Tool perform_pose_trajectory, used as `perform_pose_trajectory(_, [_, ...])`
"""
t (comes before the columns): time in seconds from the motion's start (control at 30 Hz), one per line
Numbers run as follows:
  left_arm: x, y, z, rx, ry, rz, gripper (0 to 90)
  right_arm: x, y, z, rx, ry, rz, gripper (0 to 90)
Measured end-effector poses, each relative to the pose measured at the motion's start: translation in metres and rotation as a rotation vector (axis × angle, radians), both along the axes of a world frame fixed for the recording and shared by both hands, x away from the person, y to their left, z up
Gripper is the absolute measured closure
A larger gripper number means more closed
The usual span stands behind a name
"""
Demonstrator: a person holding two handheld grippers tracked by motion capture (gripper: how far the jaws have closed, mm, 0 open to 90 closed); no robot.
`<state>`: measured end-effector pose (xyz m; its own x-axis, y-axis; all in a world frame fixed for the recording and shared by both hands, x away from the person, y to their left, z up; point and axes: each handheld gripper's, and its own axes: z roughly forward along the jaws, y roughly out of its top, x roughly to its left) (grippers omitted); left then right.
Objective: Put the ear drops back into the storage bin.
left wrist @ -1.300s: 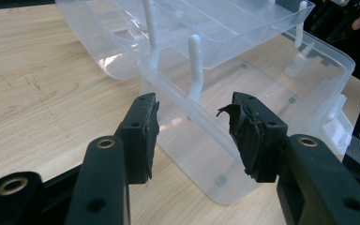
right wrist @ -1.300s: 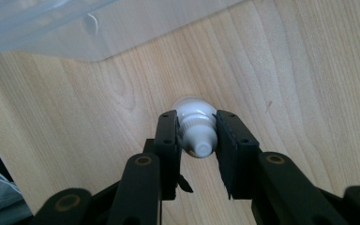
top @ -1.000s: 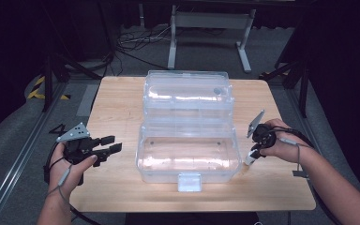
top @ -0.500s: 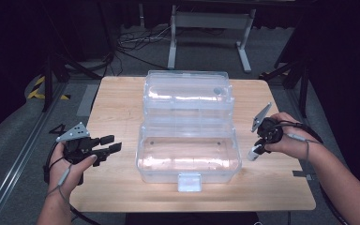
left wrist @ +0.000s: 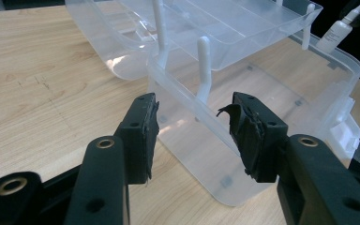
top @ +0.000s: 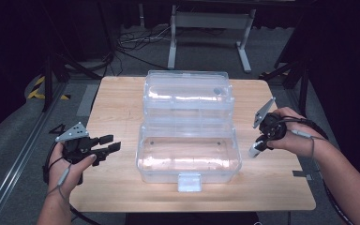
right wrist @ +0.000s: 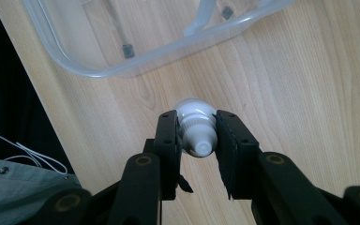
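A clear plastic toolbox [top: 141,140] stands open mid-table, its upper tray [top: 187,93] swung back behind the deep lower bin. My right gripper [top: 258,146] hovers just right of the bin, pointing down, shut on a small white bottle [top: 255,150]. The right gripper view has the bottle [right wrist: 196,117] cap-end towards the camera, pinched between both pads of the gripper [right wrist: 198,136] above bare wood. My left gripper [top: 111,143] rests left of the bin, pointing at it. Its jaws [left wrist: 192,126] are open and hold nothing. The bottle [left wrist: 337,30] appears beyond the bin's far wall.
The wooden table [top: 117,98] has bare surface on both sides of the toolbox and along the front. The box's white latch [top: 190,182] faces the near edge. Dark floor, cables and a metal stand lie beyond the table.
The right hand has risen a little, carrying the white bottle up off the table beside the bin. The left hand and the toolbox have stayed put.
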<state>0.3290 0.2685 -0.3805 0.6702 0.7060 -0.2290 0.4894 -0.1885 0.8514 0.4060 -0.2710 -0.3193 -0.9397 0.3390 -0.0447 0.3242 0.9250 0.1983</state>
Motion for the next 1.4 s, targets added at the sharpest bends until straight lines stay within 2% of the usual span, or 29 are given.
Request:
perform_pose_trajectory(0.3, [0.000,0.001,0.000,0.003,-0.001,0.001,52.4,-0.002,0.005,0.018,0.016,-0.003,0.002,71.2])
perform_pose_trajectory(0.63, [0.000,0.001,0.000,0.003,0.000,0.003,52.3,-0.007,0.017,0.039,0.026,-0.026,0.030,71.2])
perform_pose_trajectory(0.93, [0.000,0.002,-0.001,0.010,0.000,0.014,52.0,-0.010,0.030,0.049,0.032,-0.024,0.051,71.2])
perform_pose_trajectory(1.1, [0.000,0.003,-0.001,0.012,0.000,0.024,52.0,-0.012,0.041,0.055,0.023,-0.039,0.074,71.3])
perform_pose_trajectory(1.4, [0.001,0.004,-0.001,0.013,0.000,0.046,51.9,-0.014,0.059,0.059,0.028,-0.037,0.108,71.3])
